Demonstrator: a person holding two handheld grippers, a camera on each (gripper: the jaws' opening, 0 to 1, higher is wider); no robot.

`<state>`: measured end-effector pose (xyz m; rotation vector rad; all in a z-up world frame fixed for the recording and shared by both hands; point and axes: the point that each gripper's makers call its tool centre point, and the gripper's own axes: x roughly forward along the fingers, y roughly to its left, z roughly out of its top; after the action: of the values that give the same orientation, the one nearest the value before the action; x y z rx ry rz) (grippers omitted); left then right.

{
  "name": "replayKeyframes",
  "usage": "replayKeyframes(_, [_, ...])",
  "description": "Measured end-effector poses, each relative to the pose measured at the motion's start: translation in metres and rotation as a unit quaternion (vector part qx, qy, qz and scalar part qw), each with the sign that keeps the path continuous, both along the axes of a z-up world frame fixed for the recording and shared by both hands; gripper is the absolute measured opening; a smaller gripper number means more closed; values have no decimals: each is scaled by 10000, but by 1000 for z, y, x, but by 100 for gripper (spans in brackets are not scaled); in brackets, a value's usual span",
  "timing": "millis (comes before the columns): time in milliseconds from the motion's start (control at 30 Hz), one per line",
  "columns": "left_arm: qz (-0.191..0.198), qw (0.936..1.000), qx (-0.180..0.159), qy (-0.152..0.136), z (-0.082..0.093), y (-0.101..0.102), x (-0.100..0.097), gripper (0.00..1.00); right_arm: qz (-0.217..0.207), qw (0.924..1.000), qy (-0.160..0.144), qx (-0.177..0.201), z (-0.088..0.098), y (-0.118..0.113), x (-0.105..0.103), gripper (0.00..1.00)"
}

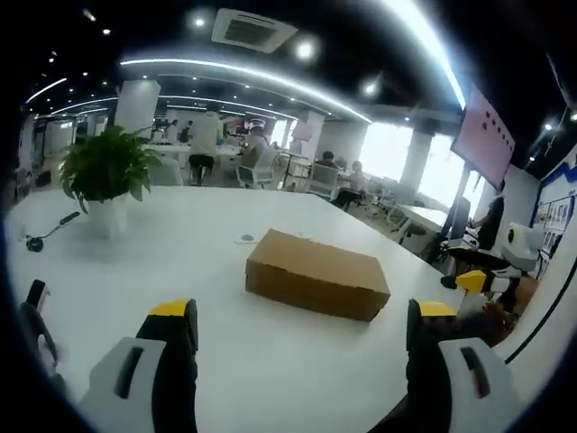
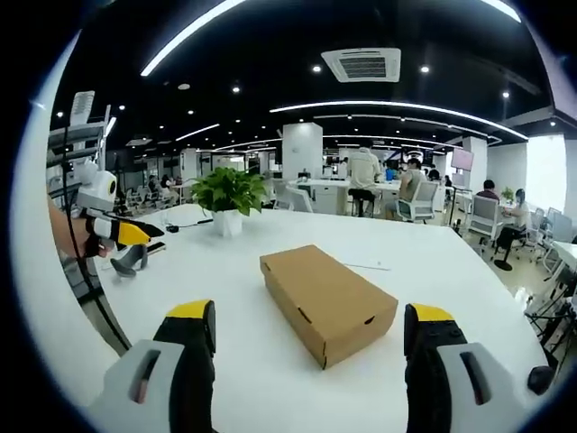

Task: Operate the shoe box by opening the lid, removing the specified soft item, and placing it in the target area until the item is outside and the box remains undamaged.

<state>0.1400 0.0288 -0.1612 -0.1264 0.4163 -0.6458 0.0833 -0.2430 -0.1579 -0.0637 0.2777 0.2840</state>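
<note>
The closed shoe box (image 1: 317, 273) lies on the white bench (image 1: 135, 262), at 12 o'clock of both grippers (image 1: 302, 316) (image 2: 311, 320), whose jaws gape wide, empty.

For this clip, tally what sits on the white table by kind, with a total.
Closed cardboard shoe box: 1
Potted green plant: 1
Black cable item near the plant: 1
Small flat disc behind the box, too small to identify: 1
Total: 4
</note>
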Motion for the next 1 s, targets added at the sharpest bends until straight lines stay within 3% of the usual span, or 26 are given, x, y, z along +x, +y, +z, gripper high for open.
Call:
replayKeyframes(233, [-83,9995,277,108,-12,0,3,95,-159,9998,105,-6,-3,-7,-1,89])
replayKeyframes(300, [-34,9958,871,266,-26,9,3,85,-202,9997,143,-1,-4,-8,-1,89])
replayKeyframes(400, [16,9973,650,337,-29,4,6,90,-328,9993,190,-75,-7,-13,0,91])
replayKeyframes(467, [14,9973,656,331,-29,3,6,91,-310,9991,-29,-275,-3,-15,1,90])
replayKeyframes(567, [-14,9974,650,310,-28,-1,6,92,-335,9986,208,-354,-9,-17,2,90])
replayKeyframes(667, [20,9978,595,309,-28,-1,9,95,-351,9982,179,-446,-10,-19,5,89])
replayKeyframes(700, [30,9982,515,308,-26,-2,9,96,-362,9978,226,-514,-12,-20,5,88])
replayKeyframes(800, [58,9983,505,301,-26,2,12,96,-300,9958,527,-690,-21,-20,4,70])
replayKeyframes(900, [-52,9973,646,336,-28,5,16,87,-304,9962,421,-695,-19,-17,9,80])
replayKeyframes(967, [-66,9977,591,321,-28,7,24,93,-341,9955,456,-754,-20,-17,12,80])
replayKeyframes(1000, [-48,9978,547,363,-28,8,25,91,-337,9955,449,-758,-20,-16,13,79])
